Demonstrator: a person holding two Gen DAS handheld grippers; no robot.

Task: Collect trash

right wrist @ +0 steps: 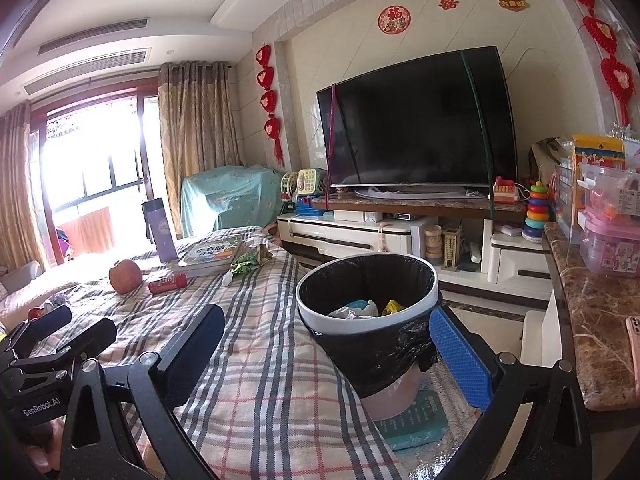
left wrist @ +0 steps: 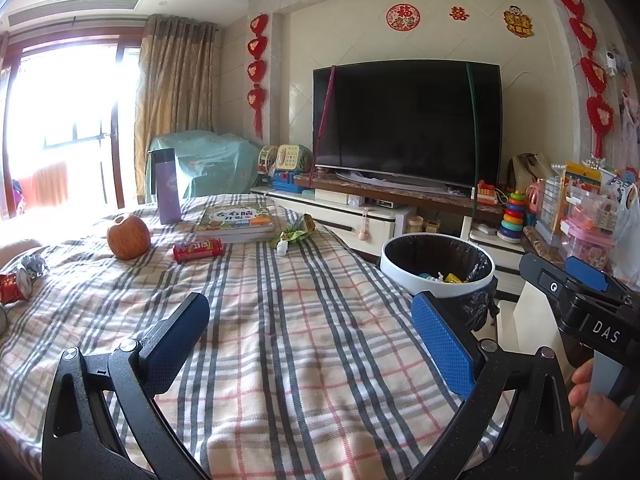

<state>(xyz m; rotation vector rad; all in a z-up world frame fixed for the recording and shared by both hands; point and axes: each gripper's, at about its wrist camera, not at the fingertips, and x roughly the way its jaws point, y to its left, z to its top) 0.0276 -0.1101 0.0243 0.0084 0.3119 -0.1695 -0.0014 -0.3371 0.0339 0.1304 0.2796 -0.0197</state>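
Observation:
A bin (left wrist: 436,266) with a white rim and black liner stands beside the plaid-covered table (left wrist: 280,320); in the right wrist view the bin (right wrist: 368,316) holds some wrappers. On the table lie a red can (left wrist: 198,250), a green wrapper (left wrist: 294,234) and crumpled red and silver wrappers (left wrist: 20,280) at the far left. My left gripper (left wrist: 310,340) is open and empty above the table. My right gripper (right wrist: 328,352) is open and empty, its jaws either side of the bin's near wall. The red can (right wrist: 168,283) and green wrapper (right wrist: 248,262) also show in the right wrist view.
An apple (left wrist: 128,236), a purple bottle (left wrist: 168,186) and a stack of books (left wrist: 236,220) sit at the table's far end. A TV stand (right wrist: 400,232) with toys is behind the bin. A marble counter (right wrist: 588,320) with plastic boxes is at the right.

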